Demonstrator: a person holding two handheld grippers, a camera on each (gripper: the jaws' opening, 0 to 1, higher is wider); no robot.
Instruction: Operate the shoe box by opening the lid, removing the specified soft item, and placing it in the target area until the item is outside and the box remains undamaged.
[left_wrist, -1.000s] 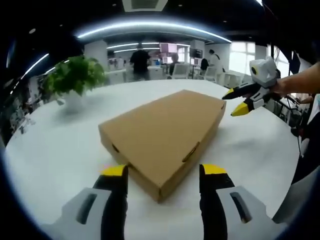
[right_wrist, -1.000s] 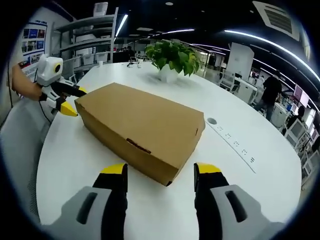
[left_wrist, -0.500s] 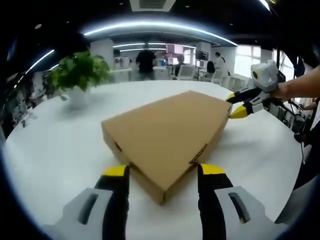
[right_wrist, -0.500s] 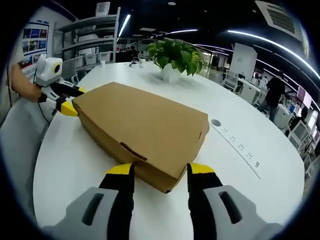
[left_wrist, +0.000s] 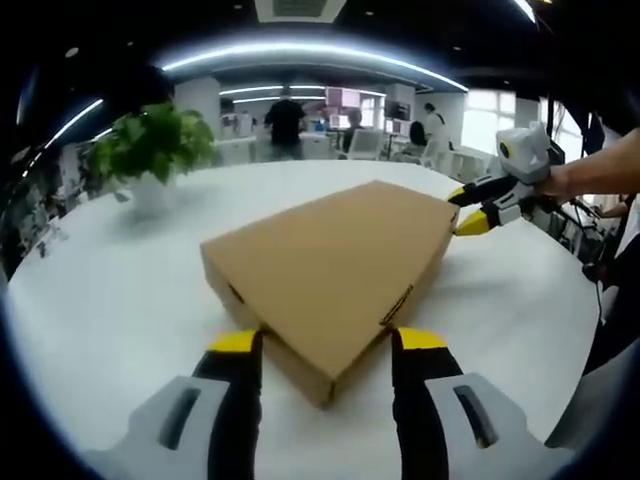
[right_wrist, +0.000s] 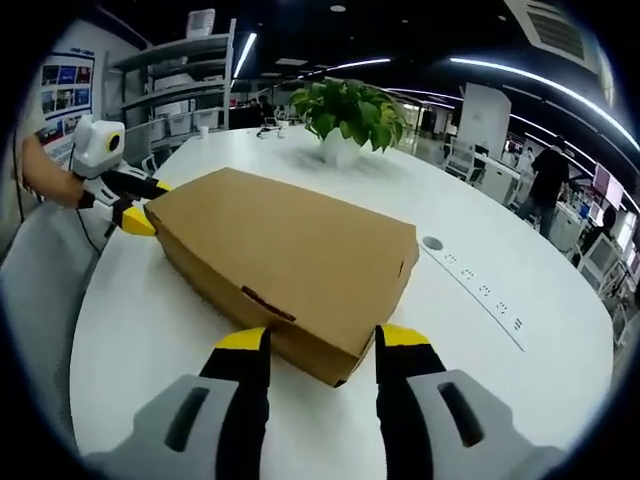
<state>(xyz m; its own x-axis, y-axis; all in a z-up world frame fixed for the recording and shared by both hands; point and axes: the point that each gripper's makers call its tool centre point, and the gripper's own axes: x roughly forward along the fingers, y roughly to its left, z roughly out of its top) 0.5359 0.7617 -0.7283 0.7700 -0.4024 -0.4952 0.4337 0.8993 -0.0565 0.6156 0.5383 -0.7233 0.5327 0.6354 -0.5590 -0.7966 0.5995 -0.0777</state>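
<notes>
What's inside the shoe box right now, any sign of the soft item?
Nothing inside can be seen: the shoe box lies on the white table with its lid shut flat. Each gripper, left and right, straddles a corner. The soft item, if inside, is covered.

Open-plan office: desks (left_wrist: 370, 142), shelving (right_wrist: 185, 85), strip ceiling lights (left_wrist: 310, 50).

A plain brown cardboard shoe box (left_wrist: 335, 275) is seen on a white worktop (left_wrist: 110, 290). Each gripper (left_wrist: 325, 345) is marked by yellow tips, black jaws and grey housings. Green leaves are borne by a white-potted plant (right_wrist: 348, 115).
</notes>
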